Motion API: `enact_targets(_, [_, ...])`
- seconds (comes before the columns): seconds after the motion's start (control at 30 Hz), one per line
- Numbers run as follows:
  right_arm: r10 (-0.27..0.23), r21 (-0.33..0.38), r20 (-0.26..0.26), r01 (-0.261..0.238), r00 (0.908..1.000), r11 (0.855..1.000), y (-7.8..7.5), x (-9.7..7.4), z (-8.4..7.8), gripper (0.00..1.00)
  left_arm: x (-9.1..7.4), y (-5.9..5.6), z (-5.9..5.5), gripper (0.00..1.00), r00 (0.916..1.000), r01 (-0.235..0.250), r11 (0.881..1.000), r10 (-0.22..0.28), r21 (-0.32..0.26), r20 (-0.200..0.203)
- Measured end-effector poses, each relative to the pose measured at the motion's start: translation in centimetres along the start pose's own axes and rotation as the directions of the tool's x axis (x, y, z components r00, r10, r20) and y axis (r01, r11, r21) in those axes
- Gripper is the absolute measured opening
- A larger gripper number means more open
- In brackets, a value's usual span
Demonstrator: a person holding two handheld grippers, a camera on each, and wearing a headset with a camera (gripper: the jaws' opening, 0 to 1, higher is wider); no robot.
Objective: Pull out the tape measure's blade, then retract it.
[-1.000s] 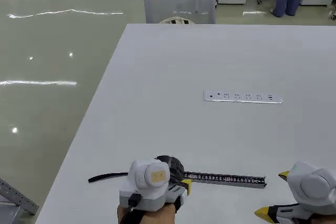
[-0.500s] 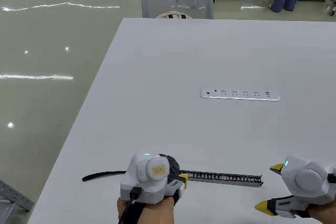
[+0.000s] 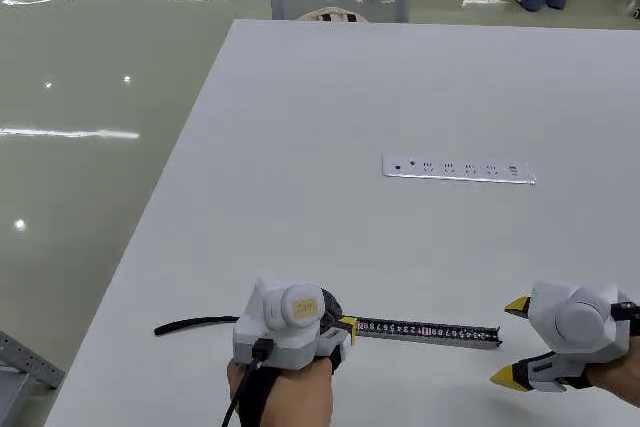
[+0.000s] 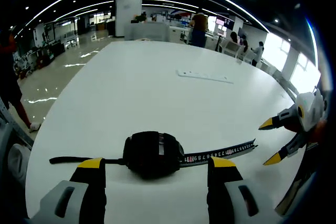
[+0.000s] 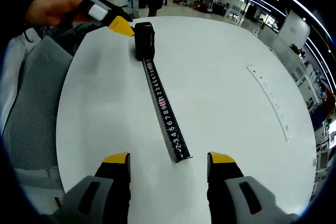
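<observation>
On the white table (image 3: 300,147) my left gripper (image 4: 157,163) is spread wide with the black tape measure (image 4: 153,153) between its 2 jaws, while the right gripper view shows the blade (image 5: 163,111) drawn out, tip just ahead of my wide right gripper (image 5: 169,158), power strip (image 3: 458,169) beyond.

Head view looks down over the table (image 3: 400,97); both low, close gripper views share the tape measure (image 4: 153,153).
</observation>
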State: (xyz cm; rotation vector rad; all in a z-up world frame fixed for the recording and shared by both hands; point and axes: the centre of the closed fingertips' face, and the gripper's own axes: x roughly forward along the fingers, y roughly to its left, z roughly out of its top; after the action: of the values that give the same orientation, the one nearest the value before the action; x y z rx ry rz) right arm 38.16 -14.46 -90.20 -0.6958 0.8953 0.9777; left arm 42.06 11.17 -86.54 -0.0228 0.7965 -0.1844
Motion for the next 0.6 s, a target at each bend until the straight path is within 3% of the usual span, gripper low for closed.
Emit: enact_targets(0.6, [0.091,-0.140,-0.087,-0.102,0.9921,0.985,-0.8,1.3,-1.3,0.49,1.8,0.2,0.4,0.74,0.9998,-0.019,1.000,0.019,-0.014,0.001])
